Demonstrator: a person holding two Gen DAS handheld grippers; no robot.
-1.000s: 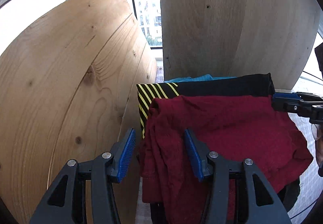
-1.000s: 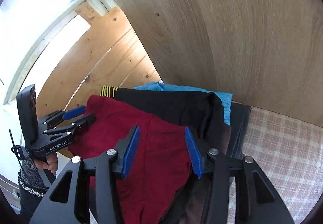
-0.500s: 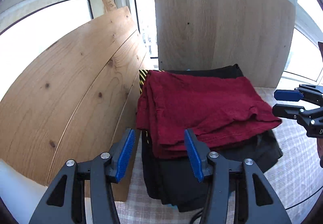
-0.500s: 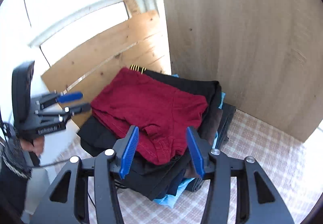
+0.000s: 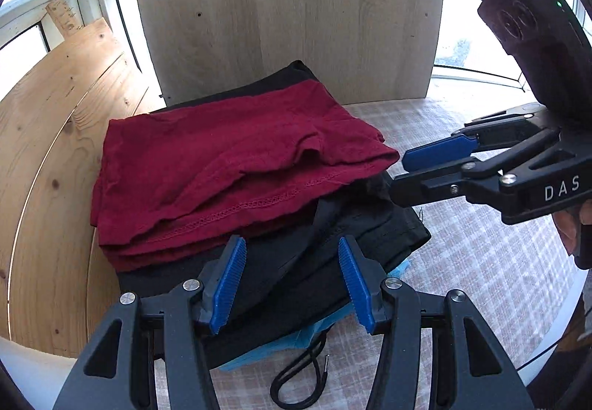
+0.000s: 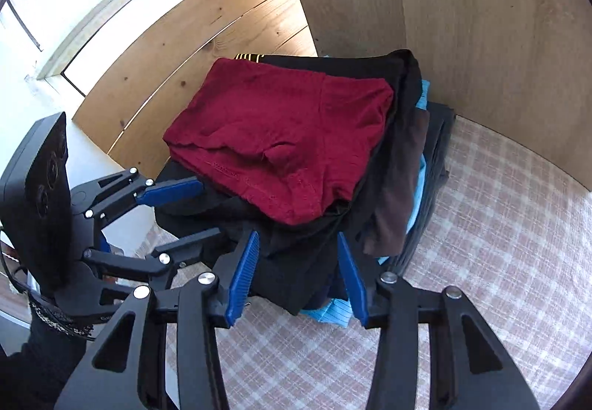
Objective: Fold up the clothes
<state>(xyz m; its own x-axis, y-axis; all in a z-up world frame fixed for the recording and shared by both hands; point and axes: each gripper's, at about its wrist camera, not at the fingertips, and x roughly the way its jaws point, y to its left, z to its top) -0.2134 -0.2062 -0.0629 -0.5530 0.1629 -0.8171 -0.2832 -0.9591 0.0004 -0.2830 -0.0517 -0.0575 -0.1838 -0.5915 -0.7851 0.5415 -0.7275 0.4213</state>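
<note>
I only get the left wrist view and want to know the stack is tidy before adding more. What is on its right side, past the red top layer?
Observer: A brown garment hangs down that side, spilling out from between the darker layers.
Operator: Anything showing at the back edge?
Observer: Only yellow stripes, peeking out behind the red garment.
Operator: Is the right hand-held gripper carrying anything?
Observer: No, the right hand-held gripper is open, with nothing between its pads.
</note>
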